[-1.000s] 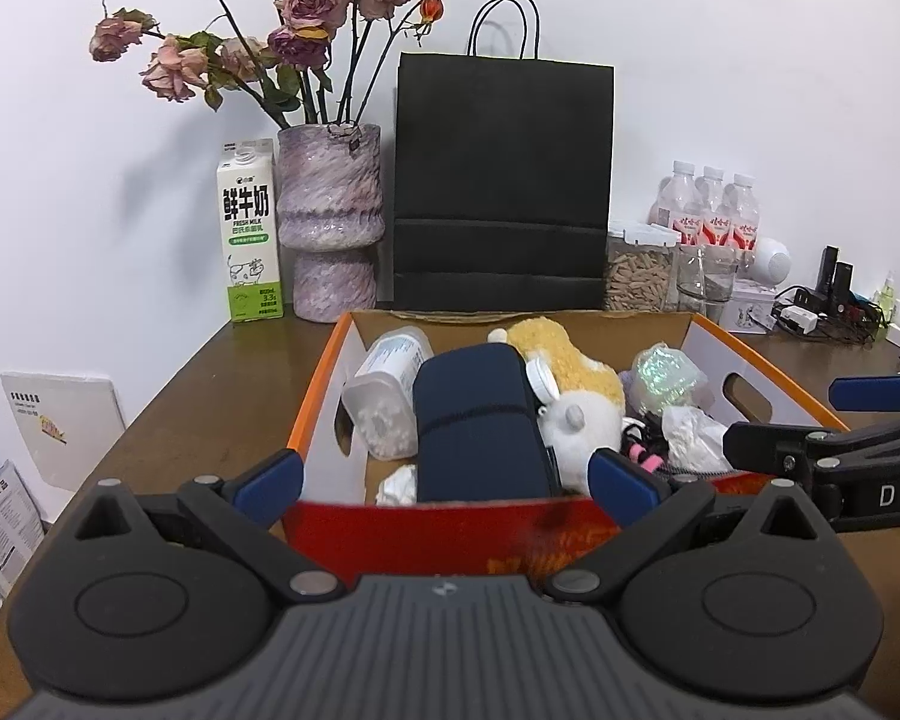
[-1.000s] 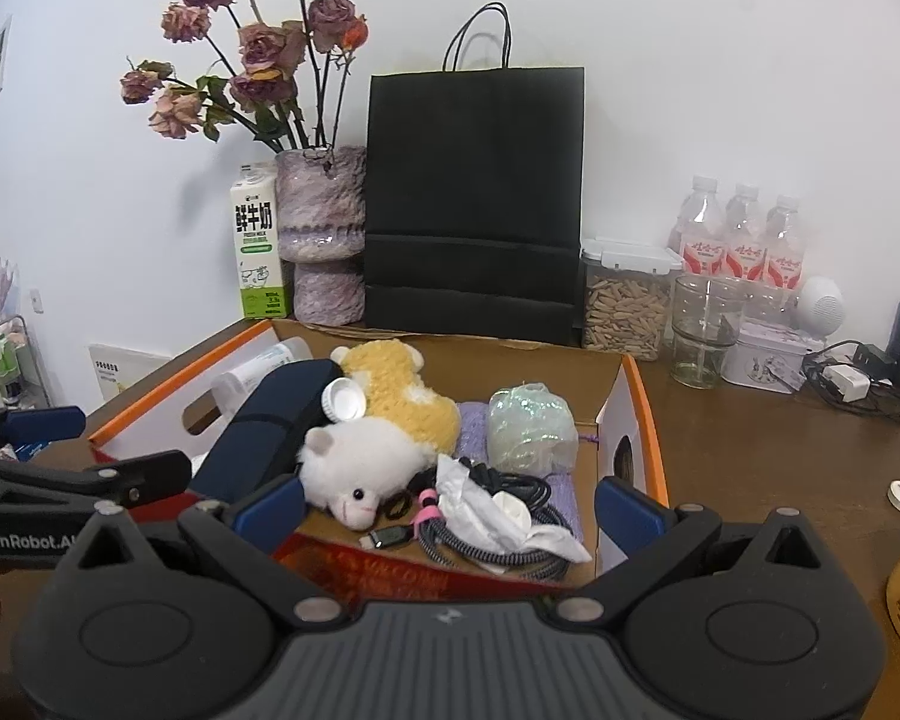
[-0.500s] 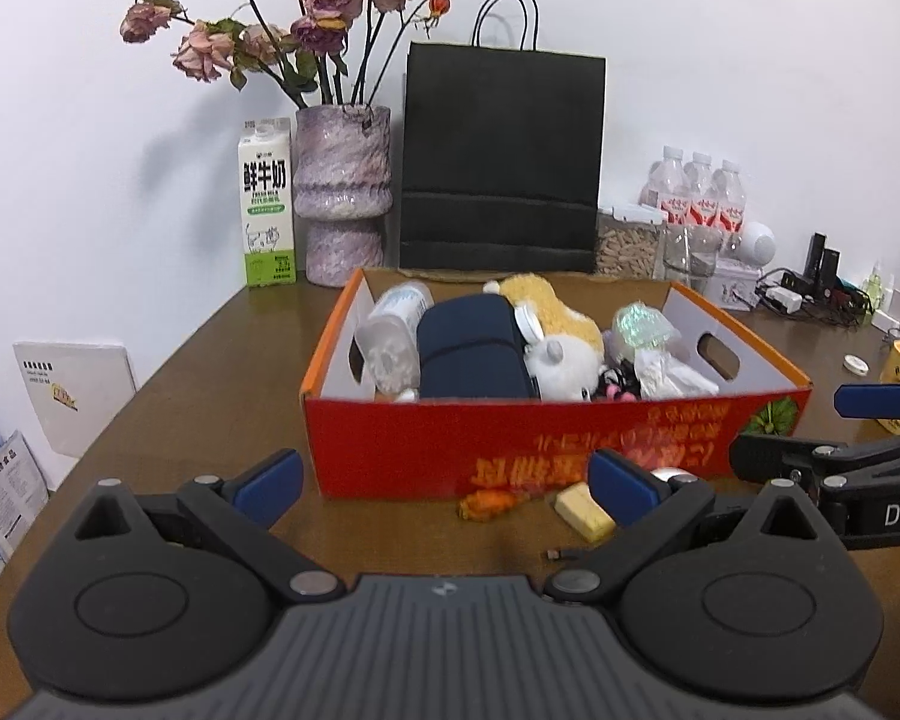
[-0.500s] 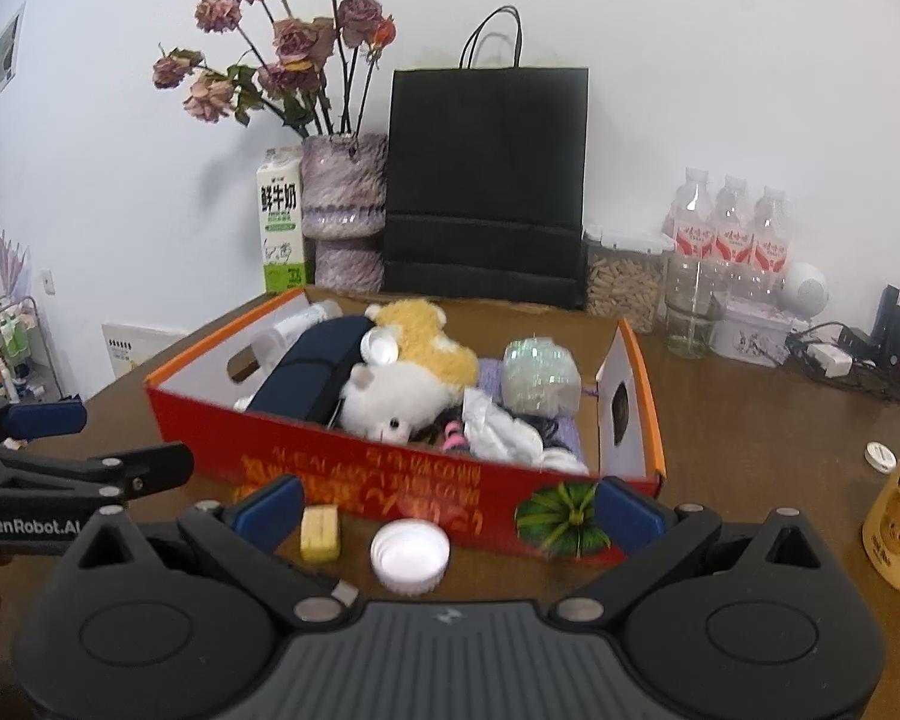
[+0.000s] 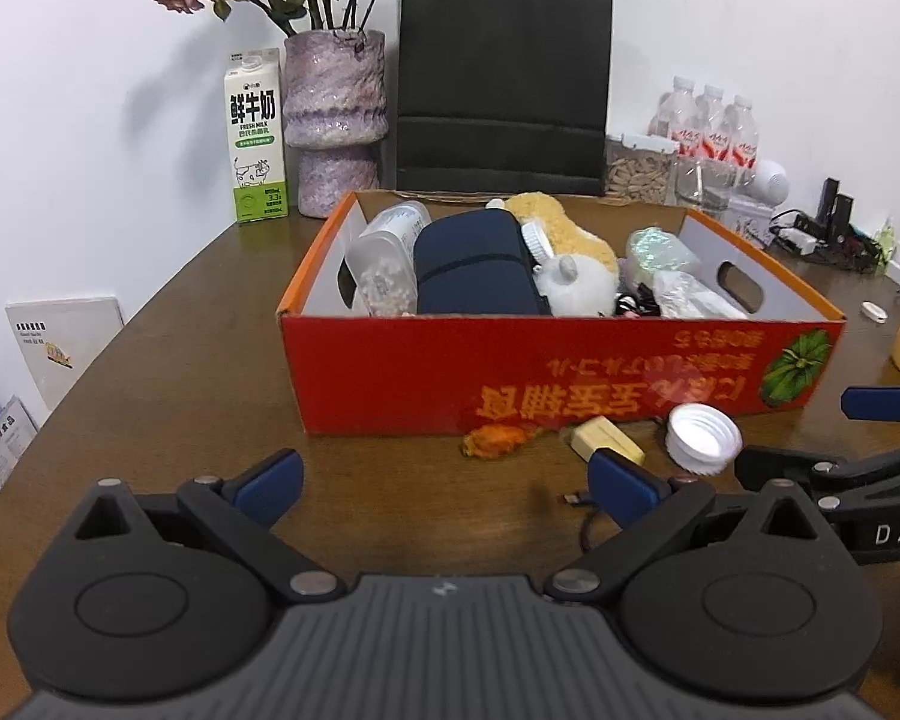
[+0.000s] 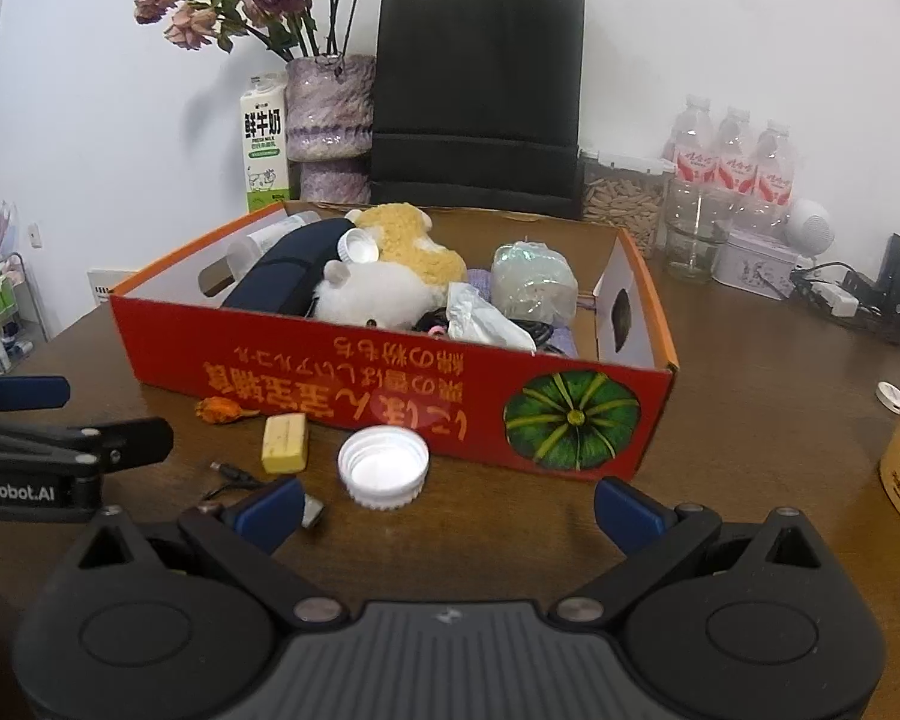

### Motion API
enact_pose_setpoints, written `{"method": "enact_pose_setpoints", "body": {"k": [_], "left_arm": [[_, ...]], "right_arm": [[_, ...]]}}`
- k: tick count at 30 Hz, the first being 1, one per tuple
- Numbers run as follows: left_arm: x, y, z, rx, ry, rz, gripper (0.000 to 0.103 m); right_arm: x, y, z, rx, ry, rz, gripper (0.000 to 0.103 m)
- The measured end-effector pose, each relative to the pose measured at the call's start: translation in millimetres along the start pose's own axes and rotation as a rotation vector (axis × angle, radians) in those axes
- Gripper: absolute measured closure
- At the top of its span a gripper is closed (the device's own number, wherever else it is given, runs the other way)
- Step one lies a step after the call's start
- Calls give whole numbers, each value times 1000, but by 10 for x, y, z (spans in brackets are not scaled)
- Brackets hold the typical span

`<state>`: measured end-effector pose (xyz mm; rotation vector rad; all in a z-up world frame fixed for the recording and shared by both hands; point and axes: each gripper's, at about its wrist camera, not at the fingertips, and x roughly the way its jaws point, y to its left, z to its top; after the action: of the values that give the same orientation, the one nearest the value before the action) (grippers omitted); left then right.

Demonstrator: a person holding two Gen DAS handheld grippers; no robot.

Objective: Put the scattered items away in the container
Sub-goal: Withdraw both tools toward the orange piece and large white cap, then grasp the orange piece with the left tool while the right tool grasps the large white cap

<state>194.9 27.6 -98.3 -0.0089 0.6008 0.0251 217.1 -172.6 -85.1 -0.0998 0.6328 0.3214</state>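
I have pulled both grippers back from over the red box (image 6: 390, 384), so the leftovers on the table (image 6: 750, 450) now show along its near wall at centre frame: white cap (image 6: 383, 465), yellow block (image 6: 284, 434), orange scrap (image 6: 219, 409) and a cable end (image 6: 229, 474). Left gripper (image 5: 444, 480) and right gripper (image 6: 447, 504) both have fingers wide apart, holding nothing.
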Motion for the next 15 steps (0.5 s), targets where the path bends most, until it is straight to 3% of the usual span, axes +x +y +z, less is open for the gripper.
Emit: {"method": "enact_pose_setpoints", "body": {"k": [6, 9, 10, 15], "left_arm": [[340, 4, 127, -28, 93, -4, 0], [449, 8, 132, -38, 115, -12, 12], [488, 14, 135, -45, 127, -15, 20], [533, -25, 169, -47, 116, -10, 36]], "right_arm": [[249, 0, 81, 47, 50, 31, 16], [324, 13, 74, 64, 66, 42, 27], [344, 11, 67, 71, 70, 43, 29], [362, 27, 42, 80, 57, 46, 39]]}}
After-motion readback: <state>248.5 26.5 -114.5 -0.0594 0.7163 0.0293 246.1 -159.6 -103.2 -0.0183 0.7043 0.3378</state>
